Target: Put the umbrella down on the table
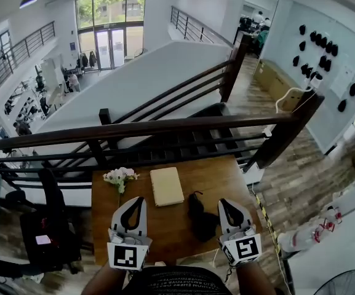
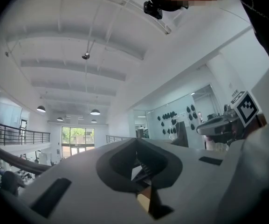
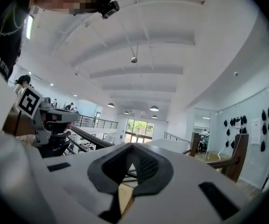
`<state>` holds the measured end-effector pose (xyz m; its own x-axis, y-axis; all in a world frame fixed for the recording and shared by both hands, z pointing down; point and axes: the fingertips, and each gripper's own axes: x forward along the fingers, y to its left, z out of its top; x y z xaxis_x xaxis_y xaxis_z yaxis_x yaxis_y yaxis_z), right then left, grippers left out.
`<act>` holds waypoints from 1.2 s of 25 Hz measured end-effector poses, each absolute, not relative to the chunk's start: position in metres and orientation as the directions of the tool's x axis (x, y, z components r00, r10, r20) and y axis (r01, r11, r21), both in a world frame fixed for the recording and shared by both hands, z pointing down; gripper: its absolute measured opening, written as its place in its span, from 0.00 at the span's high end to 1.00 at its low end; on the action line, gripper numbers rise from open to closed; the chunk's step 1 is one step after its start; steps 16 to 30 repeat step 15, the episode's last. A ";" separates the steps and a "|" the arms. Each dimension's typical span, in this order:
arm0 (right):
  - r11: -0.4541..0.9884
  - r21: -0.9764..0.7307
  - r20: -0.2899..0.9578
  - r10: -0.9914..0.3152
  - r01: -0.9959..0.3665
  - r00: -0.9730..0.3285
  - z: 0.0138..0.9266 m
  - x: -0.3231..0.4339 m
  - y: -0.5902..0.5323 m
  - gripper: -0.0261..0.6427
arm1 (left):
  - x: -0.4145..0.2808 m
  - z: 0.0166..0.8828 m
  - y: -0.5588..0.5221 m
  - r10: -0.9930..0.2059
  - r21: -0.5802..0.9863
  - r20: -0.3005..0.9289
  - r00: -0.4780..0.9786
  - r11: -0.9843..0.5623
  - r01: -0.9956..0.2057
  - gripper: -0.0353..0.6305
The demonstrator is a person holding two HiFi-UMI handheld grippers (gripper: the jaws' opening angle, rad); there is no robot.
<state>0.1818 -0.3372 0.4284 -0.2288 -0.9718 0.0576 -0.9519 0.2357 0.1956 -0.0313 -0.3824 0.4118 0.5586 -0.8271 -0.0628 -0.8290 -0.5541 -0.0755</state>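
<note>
A black folded umbrella (image 1: pixel 200 215) lies on the brown wooden table (image 1: pixel 226 178), right of centre. It sits between my two grippers and is free of both. My right gripper (image 1: pixel 223 202) is just right of it, held level, shut and empty. My left gripper (image 1: pixel 140 200) is further left, also level, shut and empty. In the left gripper view the closed jaw tips of the left gripper (image 2: pixel 135 140) point out over the hall, and the right gripper (image 2: pixel 234 118) shows at the side. In the right gripper view the right gripper (image 3: pixel 133 146) is closed on nothing. The umbrella is in neither gripper view.
A beige book (image 1: pixel 166 185) lies at the table's middle and a small bunch of white flowers (image 1: pixel 120 176) stands left of it. A dark wooden railing (image 1: pixel 165 128) runs along the far edge above a stairwell. A black chair (image 1: pixel 48 226) stands to the left.
</note>
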 end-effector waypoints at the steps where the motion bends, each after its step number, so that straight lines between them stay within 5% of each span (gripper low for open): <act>1: 0.233 0.196 0.065 -0.972 -0.953 -0.224 0.430 0.183 -0.336 0.94 | -0.029 0.412 -0.382 -0.822 -0.074 -0.065 0.566 -0.561 -0.824 0.90; 30: 0.259 0.120 0.179 -0.955 -0.958 -0.236 0.482 0.211 -0.360 0.94 | 0.032 0.433 -0.393 -0.734 -0.128 -0.040 0.678 -0.669 -0.732 0.90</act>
